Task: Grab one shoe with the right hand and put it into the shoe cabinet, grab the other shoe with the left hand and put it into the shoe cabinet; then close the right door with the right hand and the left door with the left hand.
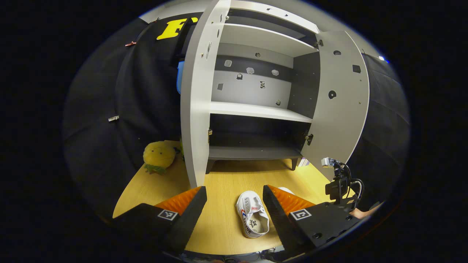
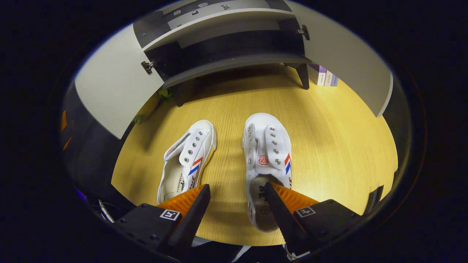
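Two white canvas shoes lie on the wooden table in front of the open shoe cabinet [image 2: 226, 54]. In the right gripper view the left shoe [image 2: 186, 160] and the right shoe [image 2: 267, 153] point toward the cabinet. My right gripper [image 2: 237, 186] hovers open above them, its right finger over the right shoe's heel opening, touching nothing. In the left gripper view my left gripper [image 1: 234, 189] is open and higher up, with one shoe [image 1: 252, 215] below, between its fingers. The cabinet [image 1: 256, 109] has bare shelves and both doors swung open.
The left door [image 1: 195, 102] and right door [image 1: 342, 98] stand out over the table. A yellow plush toy [image 1: 159, 155] sits left of the cabinet. Purple books [image 2: 323, 77] stand by the cabinet's right leg. The right gripper's camera housing [image 1: 338, 186] with cables shows at the right.
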